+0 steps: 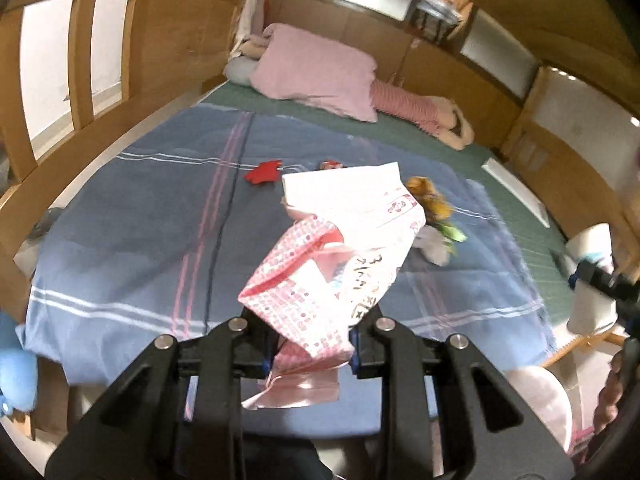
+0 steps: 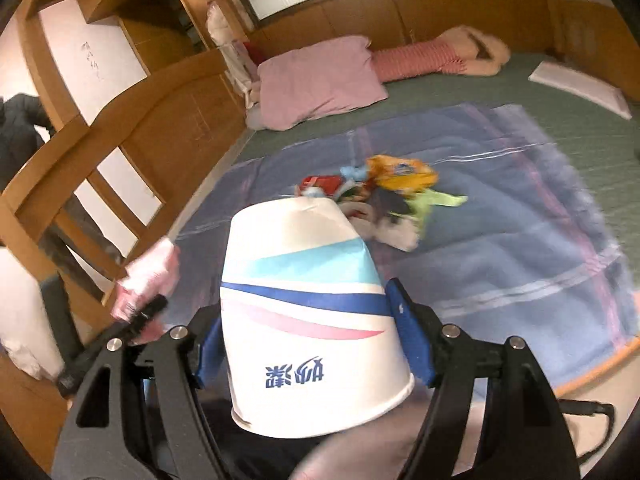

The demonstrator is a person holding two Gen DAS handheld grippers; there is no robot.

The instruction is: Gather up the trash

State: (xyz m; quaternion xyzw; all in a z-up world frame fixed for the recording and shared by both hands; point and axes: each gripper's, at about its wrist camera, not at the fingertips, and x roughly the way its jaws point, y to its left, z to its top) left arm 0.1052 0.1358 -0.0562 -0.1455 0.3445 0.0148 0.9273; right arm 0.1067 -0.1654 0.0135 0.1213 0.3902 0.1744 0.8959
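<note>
While both my claws are loaded, loose trash [image 2: 384, 192] litters the blue blanket [image 1: 132, 240].
Left gripper [image 1: 312, 354] pinches a crinkly pink wrapper [image 1: 340, 248] — right gripper [image 2: 310, 344] squeezes a smooth, tapered paper cup [image 2: 308, 320], above the bed.

A home bedroom: a wooden-framed bed [image 1: 120, 92] with a blue blanket [image 1: 132, 240], pink pillow [image 1: 316, 76] at 12 o'clock, built-in wooden cabinets [image 2: 420, 12].

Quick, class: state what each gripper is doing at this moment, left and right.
Left gripper: closed on the pink-and-white wrapper.
Right gripper: closed on the white paper cup.
</note>
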